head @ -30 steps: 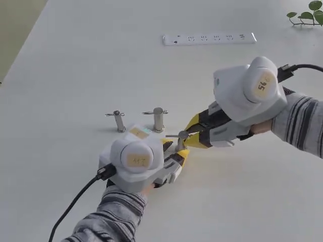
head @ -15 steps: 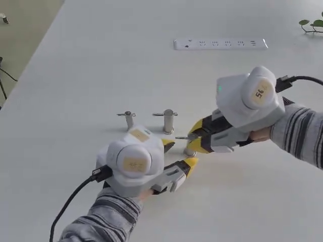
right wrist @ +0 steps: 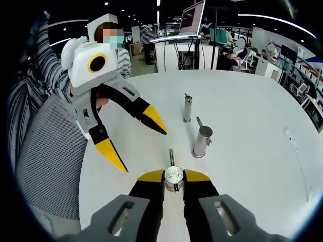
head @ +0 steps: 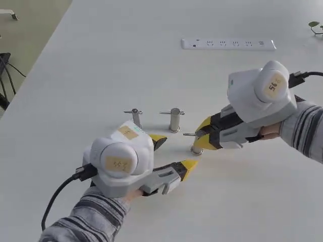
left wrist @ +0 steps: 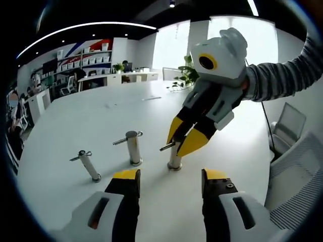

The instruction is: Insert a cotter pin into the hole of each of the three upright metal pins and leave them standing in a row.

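Three upright metal pins stand in a row on the white table. The left pin and the middle pin each carry a cotter pin through the top. My right gripper is shut on the head of the third metal pin, and a cotter pin sticks out of that head to the left. In the right gripper view the yellow jaws flank the pin head. My left gripper is open, just in front of the third pin and apart from it, with nothing between its fingers.
A white power strip lies at the far side of the table. Plant leaves show at the far right corner. The table's left edge drops to the floor. A black cable trails from the left gripper.
My left gripper has let go of the third pin, opened and drawn back toward me. The right gripper has stayed on the pin's head. The head camera has shifted.
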`<state>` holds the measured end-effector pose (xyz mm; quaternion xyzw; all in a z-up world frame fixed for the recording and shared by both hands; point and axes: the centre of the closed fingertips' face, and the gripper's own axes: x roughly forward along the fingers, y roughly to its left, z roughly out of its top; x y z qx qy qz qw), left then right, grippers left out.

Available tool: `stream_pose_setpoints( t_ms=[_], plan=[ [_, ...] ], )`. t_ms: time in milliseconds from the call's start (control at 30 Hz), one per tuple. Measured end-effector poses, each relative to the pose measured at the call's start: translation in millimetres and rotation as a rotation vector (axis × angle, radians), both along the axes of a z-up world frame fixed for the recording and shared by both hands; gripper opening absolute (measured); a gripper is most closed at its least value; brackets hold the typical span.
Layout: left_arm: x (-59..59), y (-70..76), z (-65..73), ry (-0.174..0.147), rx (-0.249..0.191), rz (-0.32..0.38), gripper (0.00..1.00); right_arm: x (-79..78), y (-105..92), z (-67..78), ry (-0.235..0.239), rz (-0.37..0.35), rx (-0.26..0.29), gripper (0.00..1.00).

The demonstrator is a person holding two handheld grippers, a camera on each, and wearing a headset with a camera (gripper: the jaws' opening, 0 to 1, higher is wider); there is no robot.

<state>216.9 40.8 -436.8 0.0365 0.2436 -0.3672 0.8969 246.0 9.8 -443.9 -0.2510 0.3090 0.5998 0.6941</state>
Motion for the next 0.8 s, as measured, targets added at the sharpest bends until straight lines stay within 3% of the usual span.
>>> stream_pose_setpoints(
  t_ms=[267,800],
  plan=[
    [7.4,20.6,3.3,-0.009,0.004,0.051,0.55,14.2,-9.1,1.0,-0.023,0.004,-0.031,0.08],
    [7.4,44.8,9.5,-0.015,0.023,0.091,0.66,36.8,-21.8,-2.3,-0.045,0.003,-0.078,0.08]
  ],
)
